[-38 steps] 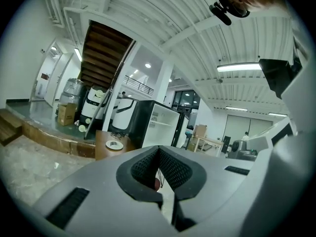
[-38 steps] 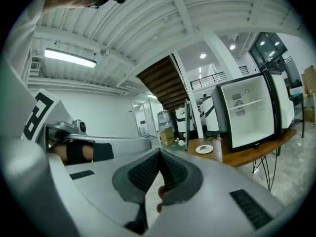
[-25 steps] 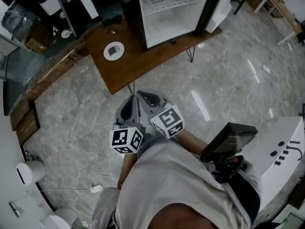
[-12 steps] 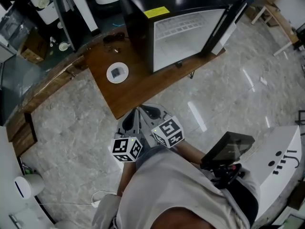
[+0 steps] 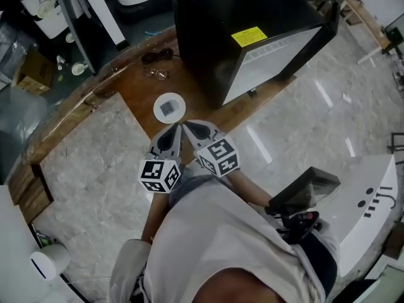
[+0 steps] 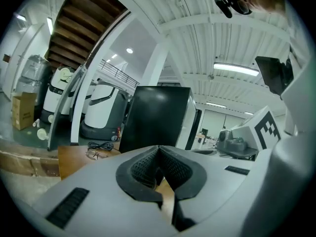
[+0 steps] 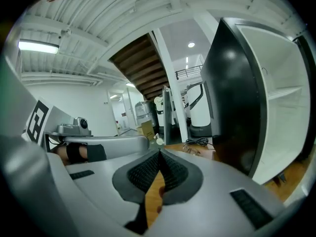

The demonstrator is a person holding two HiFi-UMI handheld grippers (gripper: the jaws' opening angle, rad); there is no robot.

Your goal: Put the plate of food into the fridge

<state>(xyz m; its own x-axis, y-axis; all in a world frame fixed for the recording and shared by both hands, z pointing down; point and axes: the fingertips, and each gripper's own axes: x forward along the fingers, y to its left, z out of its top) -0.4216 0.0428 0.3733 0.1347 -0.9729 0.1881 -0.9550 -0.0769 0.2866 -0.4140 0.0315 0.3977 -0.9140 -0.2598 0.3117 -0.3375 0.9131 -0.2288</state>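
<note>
While both grippers sit side by side just ahead of the person's grey shirt (image 5: pixel 214 245), neither holds anything. Left gripper (image 5: pixel 175 130): jaws closed, pads meeting at the tip, nothing between them. Right gripper (image 5: pixel 187 126): same, jaws closed and empty. Marker cubes face up at the camera. Both point toward the table and slightly down, tips almost touching each other.

Tips are over the near edge of the wooden table (image 5: pixel 136 96). White plate (image 5: pixel 169 107) lies on the table just beyond the tips, with a small grey piece of food at its centre. Can't tell the gap between tips and plate. Plate doesn't show in either gripper view; the gripper bodies cover that area.

Right of the plate and a bit further back: black fridge (image 5: pixel 208 17) standing on the same table, front open, white inside showing, yellow sticker (image 5: pixel 249 35) on top by the front edge.

Beyond the plate, beside the fridge's left wall: a pair of glasses (image 5: pixel 158 74), then a coiled black cable (image 5: pixel 154 57).

Past the table: cardboard box (image 5: pixel 31 68) on the floor at left.
</note>
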